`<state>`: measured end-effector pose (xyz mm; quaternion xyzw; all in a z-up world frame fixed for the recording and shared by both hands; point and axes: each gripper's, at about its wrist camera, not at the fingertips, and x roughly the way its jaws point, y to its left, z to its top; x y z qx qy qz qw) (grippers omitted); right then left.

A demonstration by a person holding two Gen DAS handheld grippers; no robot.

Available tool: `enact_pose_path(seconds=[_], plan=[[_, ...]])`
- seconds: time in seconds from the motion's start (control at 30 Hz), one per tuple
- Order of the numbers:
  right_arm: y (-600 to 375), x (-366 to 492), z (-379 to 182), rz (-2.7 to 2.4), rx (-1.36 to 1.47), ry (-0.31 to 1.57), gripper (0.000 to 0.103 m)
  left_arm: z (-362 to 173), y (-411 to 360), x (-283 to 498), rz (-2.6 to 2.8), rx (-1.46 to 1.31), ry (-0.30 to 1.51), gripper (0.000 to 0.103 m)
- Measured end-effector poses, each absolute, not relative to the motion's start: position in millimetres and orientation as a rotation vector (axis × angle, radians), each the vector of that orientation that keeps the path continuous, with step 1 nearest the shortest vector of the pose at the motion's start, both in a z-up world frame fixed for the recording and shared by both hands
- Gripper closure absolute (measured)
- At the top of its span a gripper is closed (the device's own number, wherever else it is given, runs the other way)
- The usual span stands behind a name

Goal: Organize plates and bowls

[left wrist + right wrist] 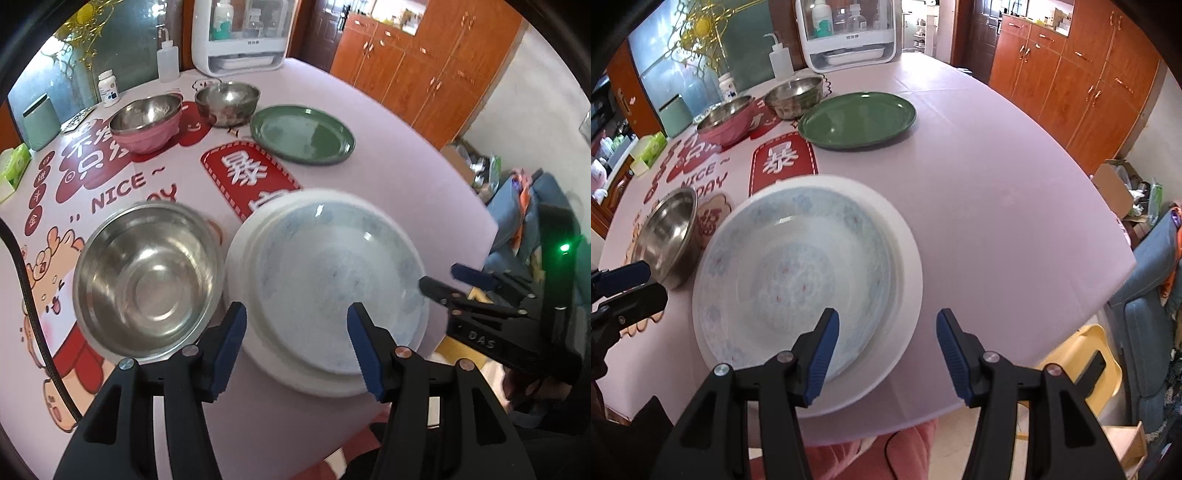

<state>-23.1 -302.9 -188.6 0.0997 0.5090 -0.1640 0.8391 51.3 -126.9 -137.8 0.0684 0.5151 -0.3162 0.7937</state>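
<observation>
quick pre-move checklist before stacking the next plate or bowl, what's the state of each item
1. Left gripper empty: ok, jaws open, nothing between them.
2. Right gripper empty: ok, jaws open over the plate's near edge, not gripping.
3. Patterned plate seated in the white plate: ok, though it sits off-centre toward the left.
4. Stack clear of the table edge: cannot tell for certain; the white plate's rim lies close to the near edge.
5. Green plate free to pick: ok, lying alone, nothing on it.
6. Near steel bowl empty: ok, standing right beside the stack; whether it touches is unclear.
</observation>
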Motion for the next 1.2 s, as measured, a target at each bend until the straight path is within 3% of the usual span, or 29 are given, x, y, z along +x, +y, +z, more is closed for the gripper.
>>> enact_pose_path(seconds=[1.2], plan=[[-473,75,-179,0.104,0.247,1.123,0.048,-130,-233,99,-0.221,-0.127,1.107,0.045]])
